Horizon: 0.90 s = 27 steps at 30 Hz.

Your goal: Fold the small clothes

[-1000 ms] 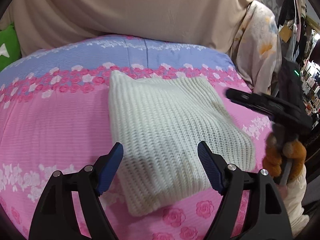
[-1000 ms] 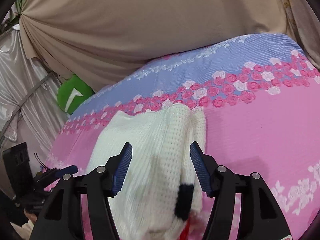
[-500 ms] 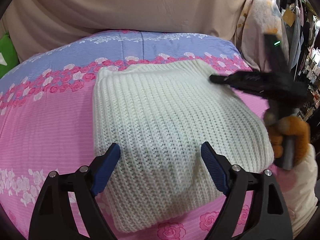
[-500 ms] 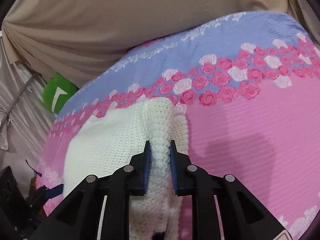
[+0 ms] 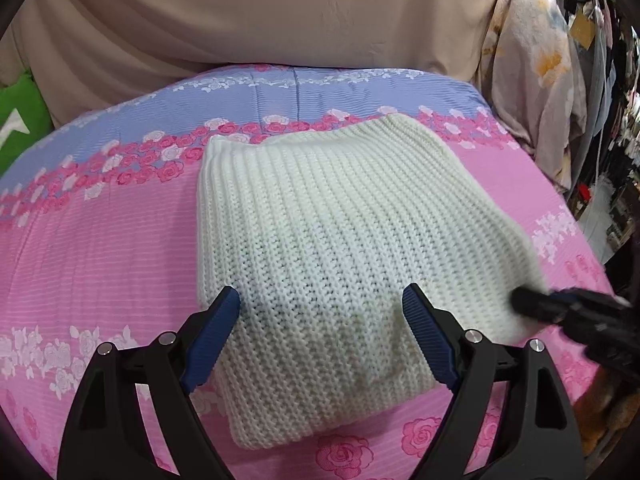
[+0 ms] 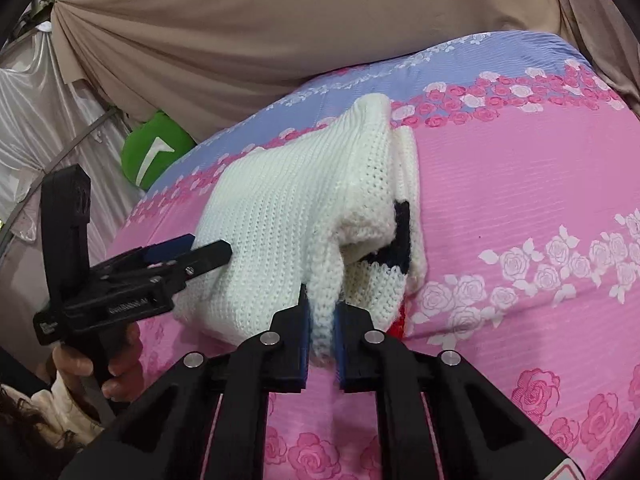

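Partly hidden, right tongs [image 6: 322,320] pinch sweater [image 6: 288,216].

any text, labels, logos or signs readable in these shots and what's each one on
No words can be read in either view.
Left gripper: raised lettering on its body, too blurred to read.
Left gripper: small white mark at its rear end, too small to read.
Green cushion: a white chevron-like mark, no letters.
Right gripper: corner of a red-edged sticker on its body, cut off by the frame.

Cream knit sweater [image 5: 340,240], pink rose-patterned sheet [image 5: 100,260]
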### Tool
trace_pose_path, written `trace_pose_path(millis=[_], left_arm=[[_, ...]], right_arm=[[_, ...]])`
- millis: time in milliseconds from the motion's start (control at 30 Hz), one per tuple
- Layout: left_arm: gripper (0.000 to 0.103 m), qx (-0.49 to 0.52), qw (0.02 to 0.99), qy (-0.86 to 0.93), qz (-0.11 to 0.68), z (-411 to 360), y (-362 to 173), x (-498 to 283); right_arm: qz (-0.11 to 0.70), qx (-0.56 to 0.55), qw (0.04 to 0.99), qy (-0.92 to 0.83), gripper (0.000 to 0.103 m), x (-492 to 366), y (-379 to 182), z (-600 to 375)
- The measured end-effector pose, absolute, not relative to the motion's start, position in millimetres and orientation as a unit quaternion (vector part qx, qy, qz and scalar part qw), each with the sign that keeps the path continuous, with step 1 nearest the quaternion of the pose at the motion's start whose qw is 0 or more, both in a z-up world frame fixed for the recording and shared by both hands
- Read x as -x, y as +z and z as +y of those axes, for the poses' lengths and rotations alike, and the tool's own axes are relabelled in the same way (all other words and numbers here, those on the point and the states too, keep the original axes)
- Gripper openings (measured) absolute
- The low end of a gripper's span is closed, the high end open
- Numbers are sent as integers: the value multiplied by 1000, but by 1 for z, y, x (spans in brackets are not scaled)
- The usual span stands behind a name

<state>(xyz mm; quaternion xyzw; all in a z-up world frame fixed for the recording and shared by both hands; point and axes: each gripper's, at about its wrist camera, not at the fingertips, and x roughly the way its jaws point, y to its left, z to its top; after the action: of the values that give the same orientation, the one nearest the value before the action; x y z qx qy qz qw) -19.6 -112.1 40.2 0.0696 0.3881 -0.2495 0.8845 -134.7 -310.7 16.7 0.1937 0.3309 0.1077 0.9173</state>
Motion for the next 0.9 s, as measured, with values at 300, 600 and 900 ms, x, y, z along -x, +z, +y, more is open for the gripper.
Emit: trace_pose_path(millis=[300, 600, 900], left_arm=[[81, -101, 894, -211, 383, -122, 30, 25], [82, -106, 910, -168, 364, -117, 41, 23], [90, -63, 911, -127, 387, -95, 42, -9]], right_arm=[[388, -170, 905, 30, 9, 127, -31, -318], [347, -145, 927, 13, 35, 142, 19, -315], [347, -117, 931, -6, 55, 95, 23, -310]])
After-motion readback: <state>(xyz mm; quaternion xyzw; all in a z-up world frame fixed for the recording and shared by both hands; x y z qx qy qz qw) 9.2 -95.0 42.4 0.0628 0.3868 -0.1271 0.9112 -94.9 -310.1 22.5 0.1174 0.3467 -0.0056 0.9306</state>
